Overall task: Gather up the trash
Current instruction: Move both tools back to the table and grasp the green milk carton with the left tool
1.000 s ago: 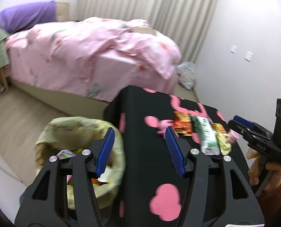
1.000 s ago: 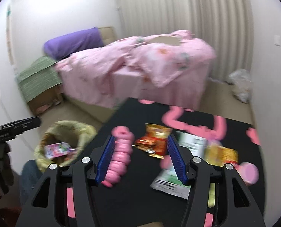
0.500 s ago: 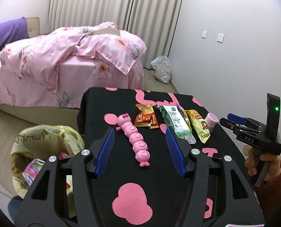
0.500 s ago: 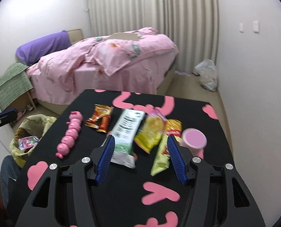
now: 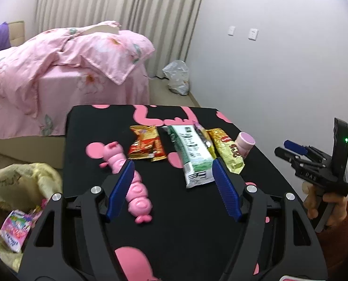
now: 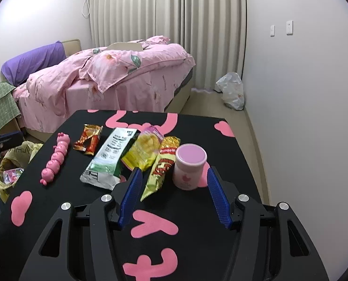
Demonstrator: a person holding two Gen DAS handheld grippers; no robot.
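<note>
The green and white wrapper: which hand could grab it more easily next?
Probably left. The left tool, jaws opening and empty, points at the green and white wrapper; the right tool faces the pink jar.

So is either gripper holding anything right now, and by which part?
Nothing is held. The left gripper is opening over the table, fingers empty; the right gripper is open and empty, short of the pink jar.

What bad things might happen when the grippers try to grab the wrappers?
The wrappers overlap: the green-and-white packet lies against the yellow wrapper, so one grab might drag both. The pink jar stands upright right beside them and might get knocked over. The pink caterpillar toy sits near the left gripper, whose jaws are opening, and could get binned by mistake.
</note>
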